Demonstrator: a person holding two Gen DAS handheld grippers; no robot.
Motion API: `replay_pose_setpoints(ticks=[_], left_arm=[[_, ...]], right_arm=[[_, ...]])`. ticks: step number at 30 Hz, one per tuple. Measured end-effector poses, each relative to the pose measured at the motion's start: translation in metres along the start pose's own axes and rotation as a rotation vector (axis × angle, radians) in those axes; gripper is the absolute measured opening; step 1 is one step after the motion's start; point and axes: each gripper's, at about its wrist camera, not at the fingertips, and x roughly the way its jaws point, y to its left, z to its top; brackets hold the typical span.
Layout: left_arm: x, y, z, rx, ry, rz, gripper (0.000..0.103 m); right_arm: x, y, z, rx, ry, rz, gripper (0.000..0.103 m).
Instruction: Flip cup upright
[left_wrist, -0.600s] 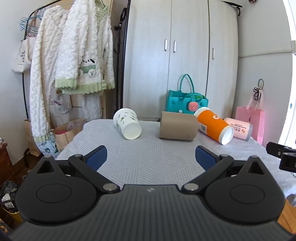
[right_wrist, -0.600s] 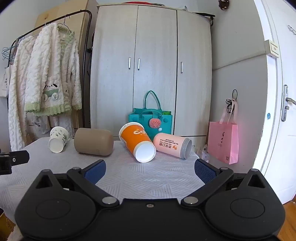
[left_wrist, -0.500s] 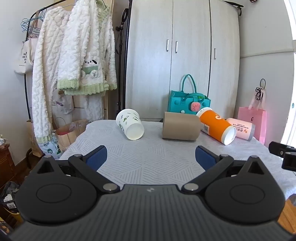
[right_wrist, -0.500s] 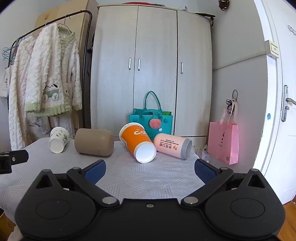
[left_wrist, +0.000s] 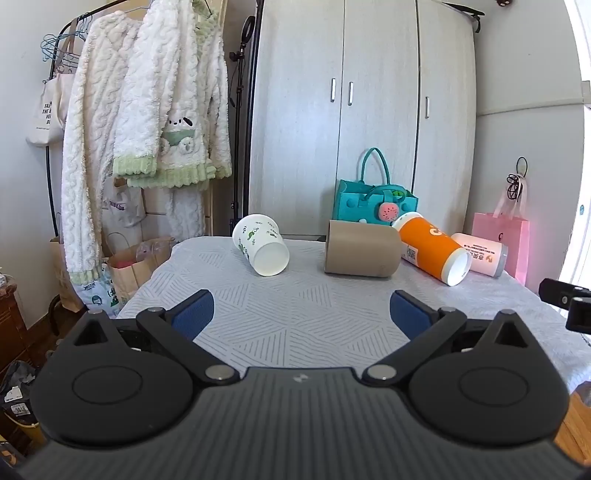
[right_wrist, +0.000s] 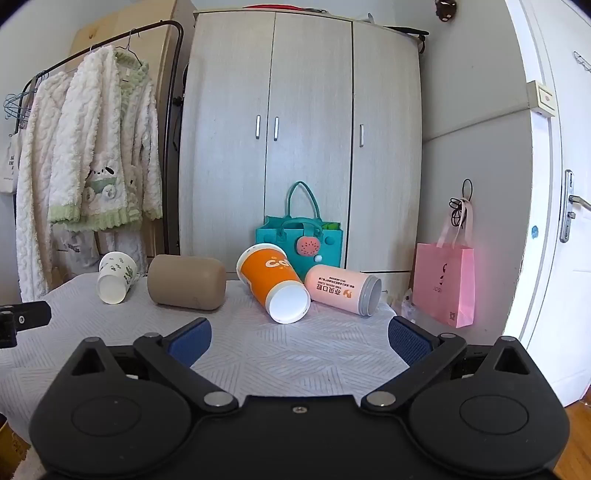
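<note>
White, tan, orange (right_wrist: 272, 281) and pink cups (right_wrist: 343, 284) all lie tipped in a row on the grey cloth-covered table (left_wrist: 295, 325); left gripper (left_wrist: 302, 313) and right gripper (right_wrist: 299, 336) hover short of them, spread wide, holding nothing.

The left gripper (left_wrist: 301, 314) is easing forward over the table (left_wrist: 303, 325) and swinging its view slightly leftward: in the left wrist view the white cup (left_wrist: 261, 249), the tan cup (left_wrist: 361, 253), the orange cup (left_wrist: 432, 252) and the pink cup (left_wrist: 482, 254) are sliding rightward and sitting lower in the frame than 0.6 s ago. In the right wrist view, the black edge of the left gripper (right_wrist: 22, 321) is drawing back toward the left border. The cups themselves are not shifting.
</note>
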Motion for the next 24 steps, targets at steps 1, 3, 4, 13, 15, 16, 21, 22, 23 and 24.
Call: replay_pose_setpoints(ticks=[1,3,4,13,15,16,21,22,23,24], left_arm=[[0.000,0.000,0.000,0.001,0.000,-0.001,0.103],[0.000,0.000,0.000,0.003,0.002,-0.004,0.103],[0.000,0.001,0.000,0.002,0.003,-0.004,0.103],[0.000,0.003,-0.002,-0.004,0.011,-0.005,0.103],[-0.001,0.004,-0.002,-0.011,0.008,-0.002,0.103],[-0.001,0.004,-0.003,-0.013,0.008,-0.003,0.103],[-0.001,0.004,-0.002,-0.011,0.006,0.001,0.103],[-0.001,0.004,-0.002,-0.013,0.006,0.000,0.103],[-0.001,0.004,-0.002,-0.014,0.006,-0.001,0.103],[-0.001,0.003,-0.002,-0.017,0.008,-0.003,0.103]], right_arm=[[0.001,0.000,-0.001,0.000,-0.001,0.000,0.103],[0.007,0.001,-0.002,0.000,0.001,-0.002,0.103],[0.006,0.001,-0.002,0.001,0.001,-0.003,0.103],[0.008,0.000,-0.001,0.000,0.007,-0.017,0.103],[0.010,0.001,-0.003,-0.002,0.009,-0.025,0.103],[0.010,0.000,-0.004,-0.001,0.010,-0.027,0.103],[0.011,-0.001,-0.006,-0.002,0.015,-0.031,0.103],[0.011,-0.002,-0.006,-0.002,0.013,-0.032,0.103],[0.011,-0.002,-0.006,-0.001,0.013,-0.033,0.103],[0.011,-0.002,-0.006,0.000,0.014,-0.033,0.103]])
